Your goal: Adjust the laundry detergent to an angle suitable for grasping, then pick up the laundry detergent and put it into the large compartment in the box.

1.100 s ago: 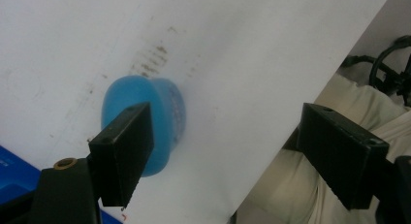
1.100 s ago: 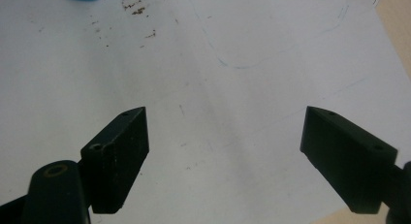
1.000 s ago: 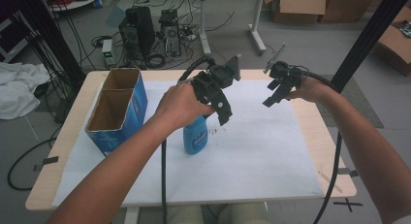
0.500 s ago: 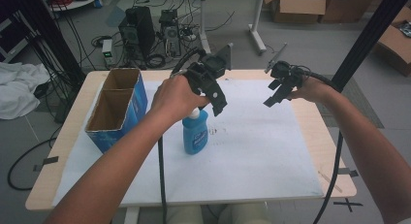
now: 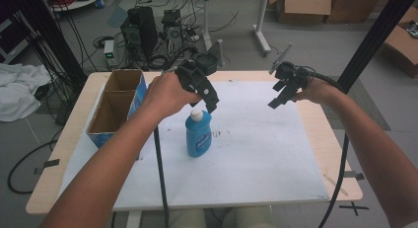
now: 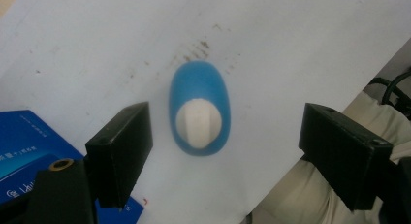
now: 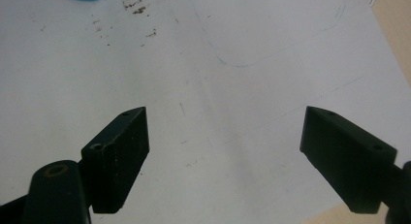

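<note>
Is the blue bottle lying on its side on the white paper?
No, the blue bottle stands upright on the white paper, with its white cap on top.

The blue bottle (image 5: 198, 135) stands upright near the middle of the white sheet (image 5: 256, 159), and the left gripper (image 5: 209, 97) hangs just above its white cap (image 6: 198, 123) with the jaws spread wide, having just been opening, and nothing between them. The open cardboard box (image 5: 116, 107) blocks the table's left side, near the bottle with a narrow lane between. Right of the bottle the sheet lies bare beneath the right gripper (image 5: 277, 100), whose jaws also gape apart.
</note>
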`<state>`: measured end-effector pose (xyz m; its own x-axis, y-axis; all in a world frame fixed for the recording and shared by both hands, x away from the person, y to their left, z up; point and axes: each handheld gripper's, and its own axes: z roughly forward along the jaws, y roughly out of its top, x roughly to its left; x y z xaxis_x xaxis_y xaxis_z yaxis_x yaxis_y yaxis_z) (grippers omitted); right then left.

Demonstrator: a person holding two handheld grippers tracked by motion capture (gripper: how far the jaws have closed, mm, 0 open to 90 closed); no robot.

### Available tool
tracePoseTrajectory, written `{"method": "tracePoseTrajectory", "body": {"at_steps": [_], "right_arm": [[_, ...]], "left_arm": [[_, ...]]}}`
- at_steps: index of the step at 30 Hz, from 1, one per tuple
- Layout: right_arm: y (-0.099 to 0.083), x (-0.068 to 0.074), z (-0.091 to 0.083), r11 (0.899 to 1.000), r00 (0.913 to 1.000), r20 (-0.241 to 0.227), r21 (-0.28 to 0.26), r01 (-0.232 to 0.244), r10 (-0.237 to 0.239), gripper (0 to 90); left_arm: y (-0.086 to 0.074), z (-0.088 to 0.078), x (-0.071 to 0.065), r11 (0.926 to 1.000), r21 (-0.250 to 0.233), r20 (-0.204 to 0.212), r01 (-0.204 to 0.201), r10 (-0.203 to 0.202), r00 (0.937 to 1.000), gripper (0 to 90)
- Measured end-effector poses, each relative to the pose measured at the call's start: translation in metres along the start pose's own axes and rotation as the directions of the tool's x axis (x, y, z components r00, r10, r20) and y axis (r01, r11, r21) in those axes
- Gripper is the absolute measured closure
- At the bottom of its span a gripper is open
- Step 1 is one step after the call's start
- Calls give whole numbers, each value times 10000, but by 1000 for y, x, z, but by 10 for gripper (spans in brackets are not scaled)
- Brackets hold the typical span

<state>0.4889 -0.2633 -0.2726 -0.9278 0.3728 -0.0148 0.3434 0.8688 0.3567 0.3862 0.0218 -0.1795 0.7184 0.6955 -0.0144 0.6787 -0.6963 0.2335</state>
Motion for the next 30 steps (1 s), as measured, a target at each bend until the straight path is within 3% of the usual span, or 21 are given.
{"method": "tracePoseTrajectory", "body": {"at_steps": [17, 30], "right_arm": [[3, 1, 2, 10000, 10000, -33, 12, 37, -37, 178], [2, 2, 0, 10000, 10000, 0, 36, 51, -51, 179]], "left_arm": [[-8, -2, 12, 9997, -141, 99, 210, -209, 9997, 204], [-7, -2, 9, 9998, -119, 50, 175, -174, 9998, 204]]}}
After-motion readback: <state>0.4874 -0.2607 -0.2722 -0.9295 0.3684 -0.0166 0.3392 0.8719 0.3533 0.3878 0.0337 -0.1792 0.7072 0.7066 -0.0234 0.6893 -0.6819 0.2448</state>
